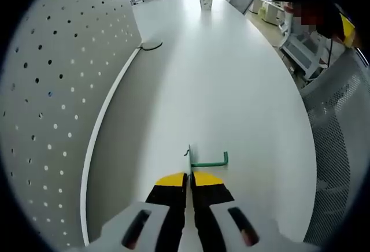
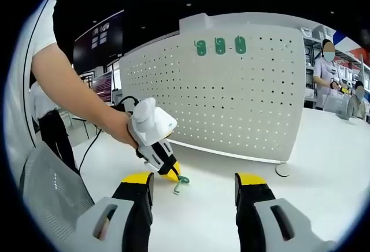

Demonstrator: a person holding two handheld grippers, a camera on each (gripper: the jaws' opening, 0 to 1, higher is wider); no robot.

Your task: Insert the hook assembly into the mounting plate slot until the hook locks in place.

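A green wire hook [image 1: 208, 160] sticks out from between the yellow tips of my left gripper [image 1: 189, 178], which is shut on it just above the white table [image 1: 231, 84]. From the right gripper view, that same left gripper [image 2: 171, 173] is held by a person's hand, tips down near the table, with the green hook [image 2: 181, 184] at its tips. The white pegboard panel [image 2: 231, 96] stands behind it, with three green hooks [image 2: 220, 46] hung near its top. My right gripper [image 2: 194, 184] stands open and holds nothing. In the left gripper view the pegboard [image 1: 52, 96] runs along the left.
A paper cup [image 1: 206, 2] stands at the table's far end. A mesh chair [image 1: 341, 142] sits to the right of the table, another mesh chair [image 2: 49, 188] at lower left. A black cable [image 1: 151, 46] lies by the pegboard's foot. People stand at the far right [image 2: 324, 67].
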